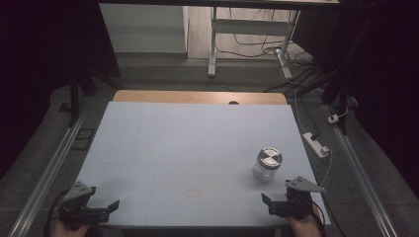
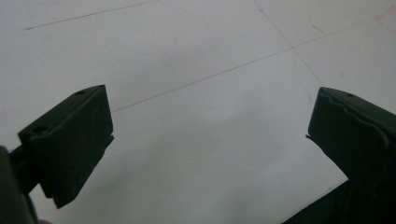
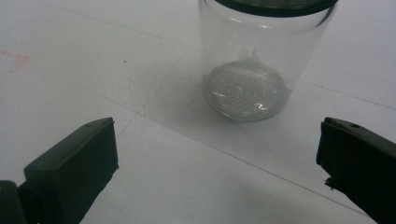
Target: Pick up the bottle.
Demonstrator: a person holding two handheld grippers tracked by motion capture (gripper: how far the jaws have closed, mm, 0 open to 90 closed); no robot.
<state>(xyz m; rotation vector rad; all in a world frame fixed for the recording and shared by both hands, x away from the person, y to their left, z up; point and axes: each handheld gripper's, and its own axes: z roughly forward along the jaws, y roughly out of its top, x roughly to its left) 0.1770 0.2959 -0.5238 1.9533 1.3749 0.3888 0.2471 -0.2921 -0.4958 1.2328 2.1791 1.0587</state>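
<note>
Jar [image 1: 267, 164] stands upright at four o'clock on the table [image 1: 163, 148], lid on. My left gripper [image 1: 109, 208] idles at seven o'clock, jaws apart and empty. My right gripper [image 1: 267, 203], jaws wide, faces the jar at its twelve, lined up, I judge, for a grasp.

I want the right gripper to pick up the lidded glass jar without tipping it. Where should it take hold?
Probably the clear wall of the jar, below the metal lid, coming level from the near side with the open right gripper. It stands upright with straight round sides, so one of the fingers can close on each flank.
</note>
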